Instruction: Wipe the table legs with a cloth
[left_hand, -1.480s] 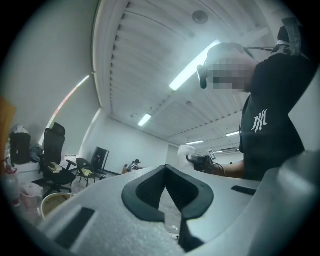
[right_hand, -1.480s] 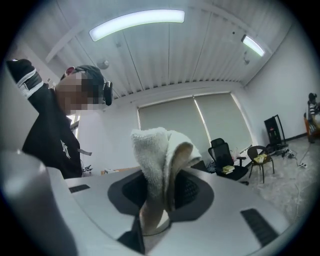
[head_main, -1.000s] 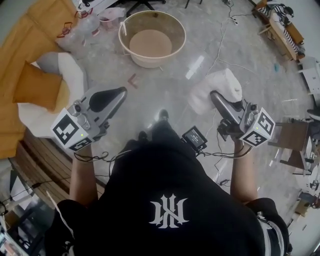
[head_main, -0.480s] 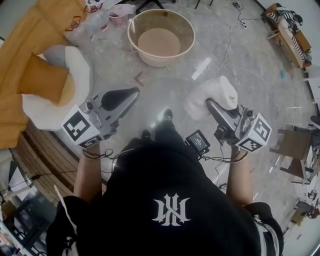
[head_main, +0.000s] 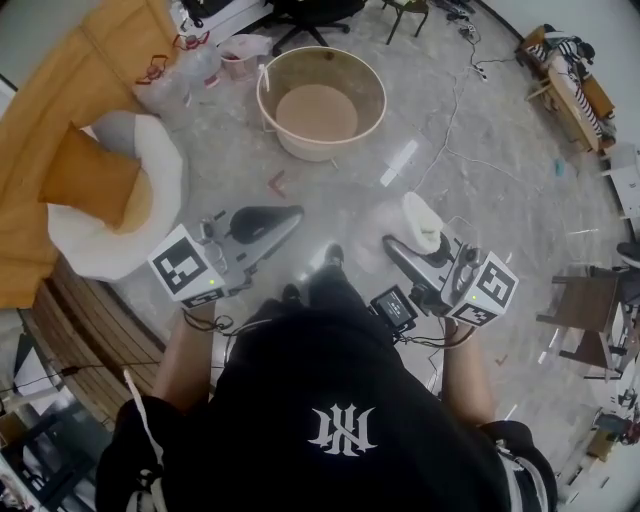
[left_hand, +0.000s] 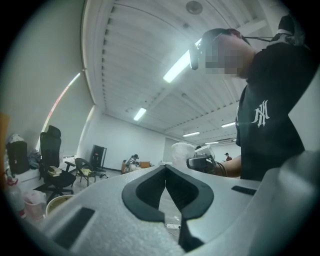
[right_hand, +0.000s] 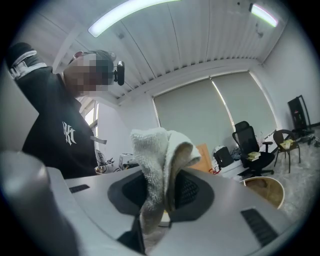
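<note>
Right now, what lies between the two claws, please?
In the head view, the person's shoe sits between the left claw and the right claw, which holds the cloth.

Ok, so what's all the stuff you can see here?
tub: one, tan, on the floor ahead
cushion: one, white, on the left
pillow: one, orange, on the cushion
office chair: one, black, beyond the tub
cloth: one, white, between the fingers of the right gripper
left gripper: one, grey, fingers shut, empty
right gripper: one, grey, shut on the cloth
</note>
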